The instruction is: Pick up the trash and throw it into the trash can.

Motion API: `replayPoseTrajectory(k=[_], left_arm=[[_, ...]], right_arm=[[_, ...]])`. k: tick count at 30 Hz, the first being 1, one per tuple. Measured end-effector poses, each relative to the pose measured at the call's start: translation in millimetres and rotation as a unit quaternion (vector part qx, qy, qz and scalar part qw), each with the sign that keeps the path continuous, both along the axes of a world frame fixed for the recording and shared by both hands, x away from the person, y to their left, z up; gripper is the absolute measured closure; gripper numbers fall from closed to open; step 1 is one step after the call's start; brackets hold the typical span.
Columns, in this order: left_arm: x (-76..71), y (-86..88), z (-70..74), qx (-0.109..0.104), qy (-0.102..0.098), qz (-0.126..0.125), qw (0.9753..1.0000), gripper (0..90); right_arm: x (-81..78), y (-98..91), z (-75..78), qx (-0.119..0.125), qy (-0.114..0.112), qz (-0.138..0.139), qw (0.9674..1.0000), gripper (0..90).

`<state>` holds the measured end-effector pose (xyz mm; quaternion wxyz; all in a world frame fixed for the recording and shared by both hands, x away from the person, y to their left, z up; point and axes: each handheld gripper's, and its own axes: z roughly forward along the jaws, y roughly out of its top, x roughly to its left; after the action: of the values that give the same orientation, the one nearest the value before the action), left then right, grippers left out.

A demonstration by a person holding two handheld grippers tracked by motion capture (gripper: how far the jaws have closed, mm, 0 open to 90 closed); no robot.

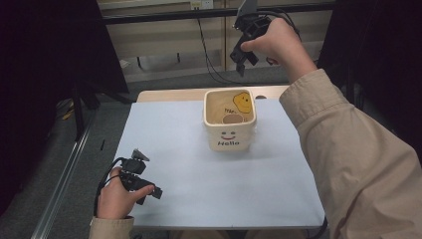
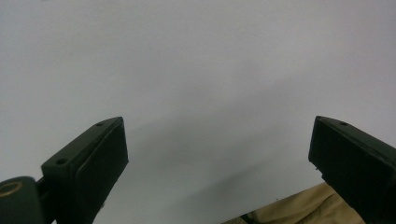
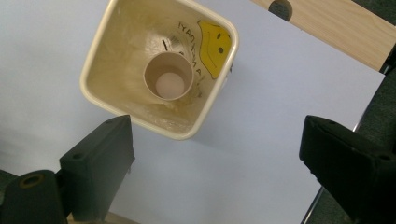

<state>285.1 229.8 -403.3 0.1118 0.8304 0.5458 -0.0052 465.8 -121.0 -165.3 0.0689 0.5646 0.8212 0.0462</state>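
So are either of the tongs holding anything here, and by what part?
Nothing is held. The left tongs gape over the bare white sheet; the right tongs hang open above the cream bin with the paper cup inside.

- the cream bin [image 1: 230, 130] stands alone mid-bench [image 1: 199, 189], with open sheet on every side.
- inside it, a paper cup [image 3: 168, 76] takes the middle of the floor.
- the left hand-held gripper [image 1: 144, 183] sits near the bench's front-left edge, well apart from the bin.

Cream bin [image 1: 229, 137] with yellow smiley; brown cup [image 3: 168, 76]; pale-blue mat [image 1: 199, 174].
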Motion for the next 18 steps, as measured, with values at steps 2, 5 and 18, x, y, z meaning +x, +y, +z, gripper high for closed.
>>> replayPoseTrajectory(k=[2, 5, 18], left_arm=[[-0.2, 0.0, 0.0, -0.001, -0.001, 0.0, 1.0, 4.4], [-0.7, 0.2, -0.1, 0.001, 0.001, 0.002, 1.0, 4.5], [-0.9, -1.9, 0.4, 0.002, 0.002, -0.001, 1.0, 4.5]], right_arm=[[-1.6, -1.4, -1.1, -0.003, 0.001, 0.0, 1.0, 10.1], [-5.7, -6.2, -3.3, -0.005, 0.0, 0.003, 1.0, 10.0], [-33.6, -45.2, -15.7, -0.024, -0.006, -0.013, 0.9996, 9.2]])
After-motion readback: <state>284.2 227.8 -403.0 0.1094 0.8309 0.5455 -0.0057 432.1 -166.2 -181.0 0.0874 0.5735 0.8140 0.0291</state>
